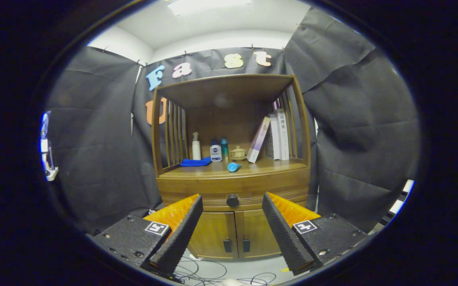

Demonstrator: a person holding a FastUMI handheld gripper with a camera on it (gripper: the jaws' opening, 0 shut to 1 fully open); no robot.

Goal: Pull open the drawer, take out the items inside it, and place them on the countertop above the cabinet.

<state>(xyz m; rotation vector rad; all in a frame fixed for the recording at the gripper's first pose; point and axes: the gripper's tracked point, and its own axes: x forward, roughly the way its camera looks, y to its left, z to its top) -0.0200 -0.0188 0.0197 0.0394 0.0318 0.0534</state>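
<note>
Jaws spread wide, nothing gripped; gripper (232,206) is held well back from the wooden cabinet (233,234), aimed square at its front. Drawer (213,187) is seen closed, flush with the cabinet face, just under the worktop (253,166); its dark round knob (232,200) is framed between the two fingers, beyond their tips. Drawer contents cannot be seen. Two lower doors (235,232) are shut below the drawer, each with a small dark handle. On the worktop, under the shelf canopy: a folded blue cloth (195,162) at the left, a white spray bottle (196,146) behind it, a white-and-blue bottle (215,151) and a teal bottle (224,149) beside that, a small lidded ceramic pot (238,153), a blue cup (233,167) lying on its side near the front edge, and books (276,137) leaning at the right. Cables (213,272) are noted on the floor below the fingers.
</note>
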